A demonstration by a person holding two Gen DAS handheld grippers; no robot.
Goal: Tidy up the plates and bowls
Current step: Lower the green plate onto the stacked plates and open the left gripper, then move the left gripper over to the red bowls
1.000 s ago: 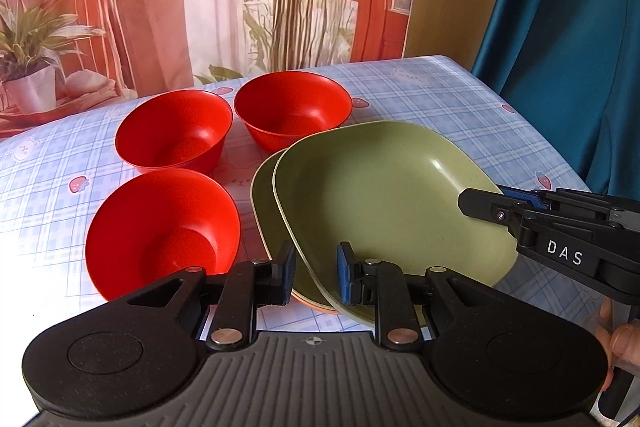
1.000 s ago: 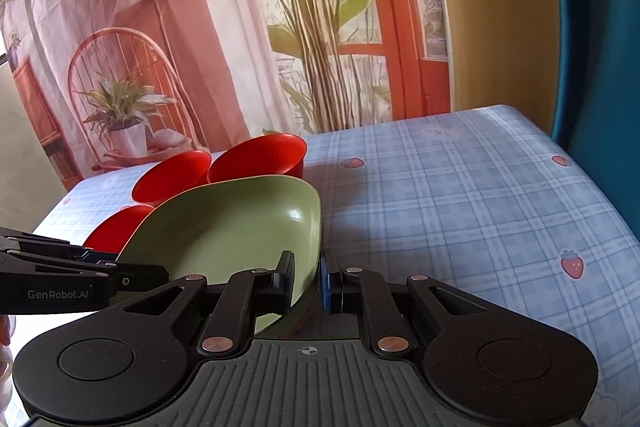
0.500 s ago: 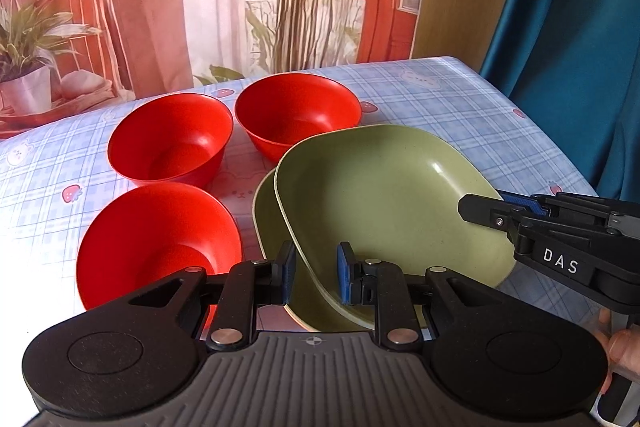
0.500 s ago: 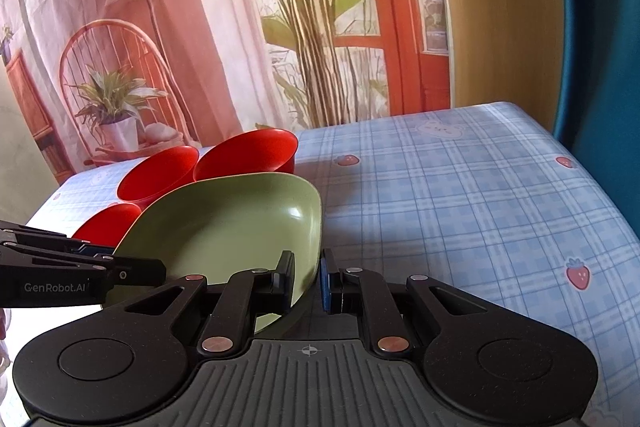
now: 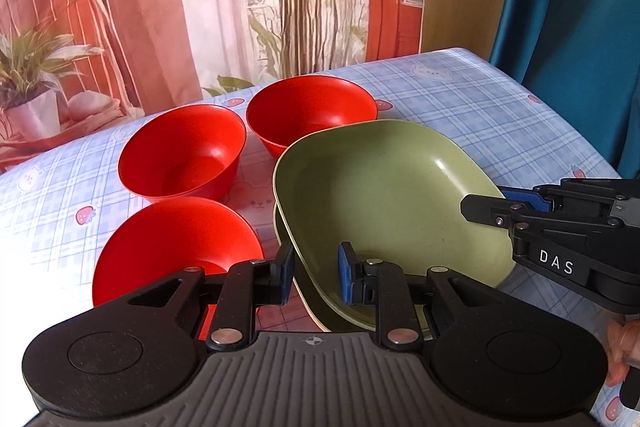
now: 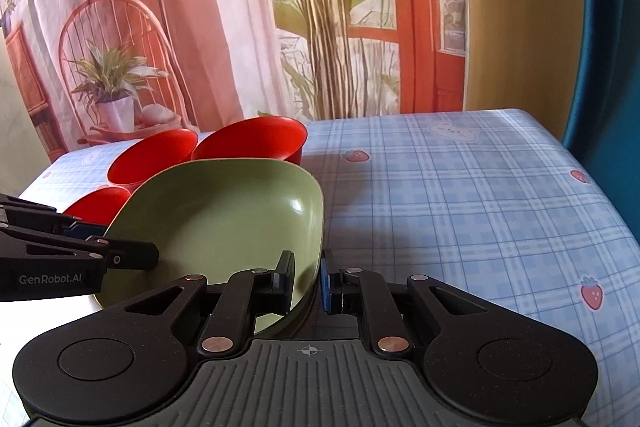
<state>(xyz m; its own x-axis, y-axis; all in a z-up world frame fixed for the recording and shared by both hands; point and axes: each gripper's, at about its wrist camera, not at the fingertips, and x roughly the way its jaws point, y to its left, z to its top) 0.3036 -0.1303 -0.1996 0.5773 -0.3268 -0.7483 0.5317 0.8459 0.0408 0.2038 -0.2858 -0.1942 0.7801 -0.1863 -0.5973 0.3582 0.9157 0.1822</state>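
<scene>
Two green plates are stacked near me. The upper green plate (image 5: 384,195) (image 6: 224,219) lies tilted over the lower green plate (image 5: 320,311), nearly covering it. My right gripper (image 6: 308,279) (image 5: 480,201) is shut on the upper plate's right rim. My left gripper (image 5: 316,275) (image 6: 128,243) straddles that plate's near-left rim; its jaws are opening, with the rim between them and a gap at the inner pad. Three red bowls stand to the left: one at the back (image 5: 312,111), one in the middle (image 5: 182,151), one nearest (image 5: 172,243).
The table wears a blue checked cloth with strawberries (image 6: 460,207), bare on its right half. A printed backdrop hangs behind, and a teal curtain (image 5: 580,27) lies past the right edge. A person's fingers (image 5: 624,347) hold the right gripper.
The upper plate has slid left over the lower one with the right gripper on it, and now nearly covers it. The left jaws stand slightly wider.
</scene>
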